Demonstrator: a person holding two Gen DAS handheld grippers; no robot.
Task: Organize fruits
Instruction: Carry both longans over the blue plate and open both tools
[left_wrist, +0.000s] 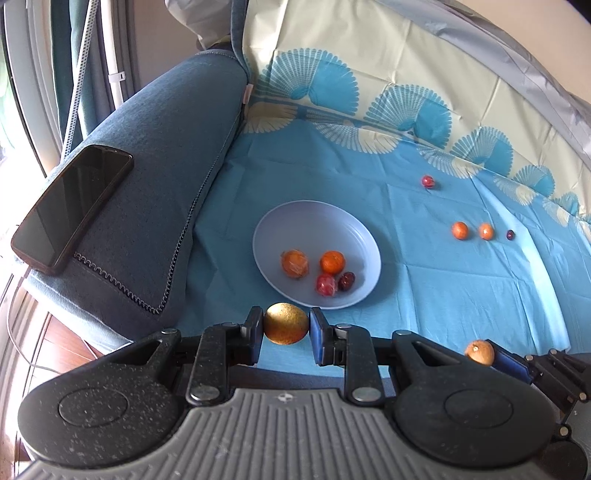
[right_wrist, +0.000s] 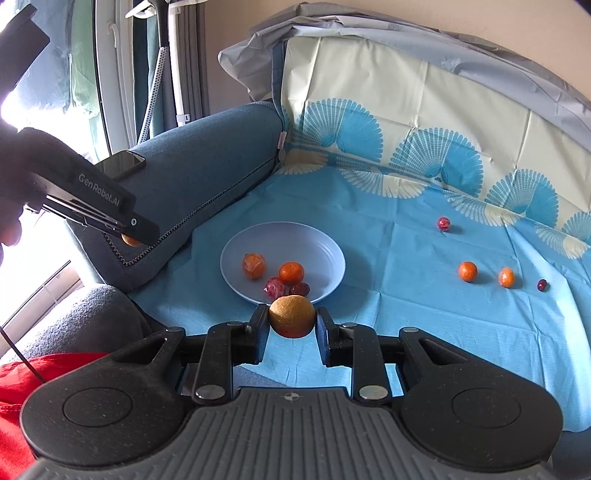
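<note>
We clamp a brown fruit (left_wrist: 286, 324) in each gripper (left_wrist: 286, 325) beside the plate (left_wrist: 354, 229); releasing early risks it rolling off.

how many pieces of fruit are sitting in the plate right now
4, clustered toward the near side of the plate: a wrapped orange fruit, an orange, a red fruit, a dark red one. None looks hidden.

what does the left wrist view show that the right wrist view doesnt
Only the left wrist view shows the whole phone lying flat on the sofa arm. Only the right wrist view shows red cloth at lower left and the left hand-held gripper's black body from the side. Both show the plate holding four fruits, four loose fruits on the blue cloth, and each hand-held gripper shut on a brown round fruit, the right one too.
</note>
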